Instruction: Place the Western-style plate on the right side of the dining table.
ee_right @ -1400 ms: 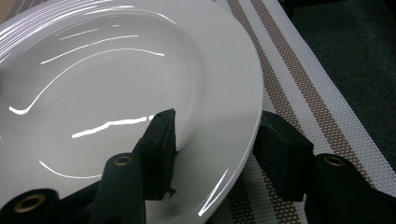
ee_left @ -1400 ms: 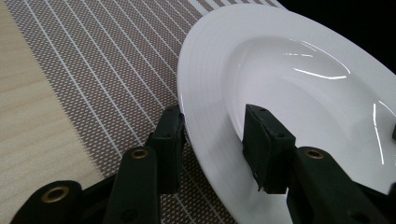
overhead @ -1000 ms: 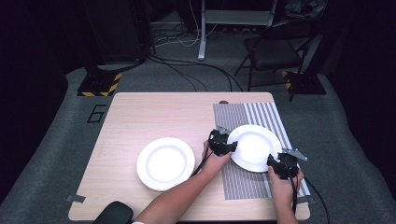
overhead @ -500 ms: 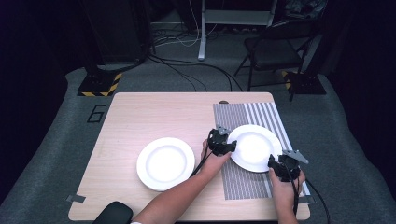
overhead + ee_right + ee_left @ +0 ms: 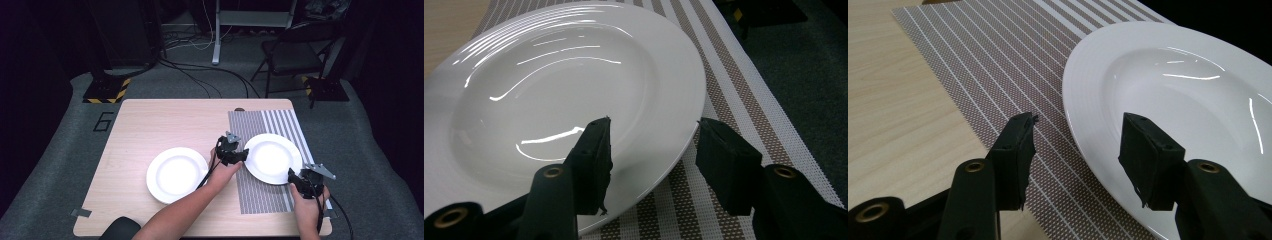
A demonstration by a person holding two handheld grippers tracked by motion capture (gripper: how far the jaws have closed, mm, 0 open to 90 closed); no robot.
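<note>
Reaching in from the bottom of the high view, the person's two forearms angle toward a white plate (image 5: 272,158) that sits on a striped placemat (image 5: 265,195) at the right side of the wooden table (image 5: 165,120). The left hand (image 5: 223,172) crosses diagonally over the table and holds the left gripper (image 5: 239,156) at the plate's left edge. The right hand (image 5: 306,207) comes up almost straight and holds the right gripper (image 5: 294,176) at the plate's near right edge.

In the left gripper view, the left gripper (image 5: 1078,135) has its jaws spread apart, one over the placemat (image 5: 998,70) and the other over the plate's rim, with the rim's edge between them. In the right gripper view, the right gripper (image 5: 654,137) is likewise spread, straddling the rim of the plate (image 5: 564,85); whether either jaw touches it I cannot tell.

That plate is round, glossy and deep-welled, with a broad rim and faint rings near the edge. A second white plate (image 5: 176,174) lies on the bare wood, left of the placemat and just beside the left forearm.
</note>
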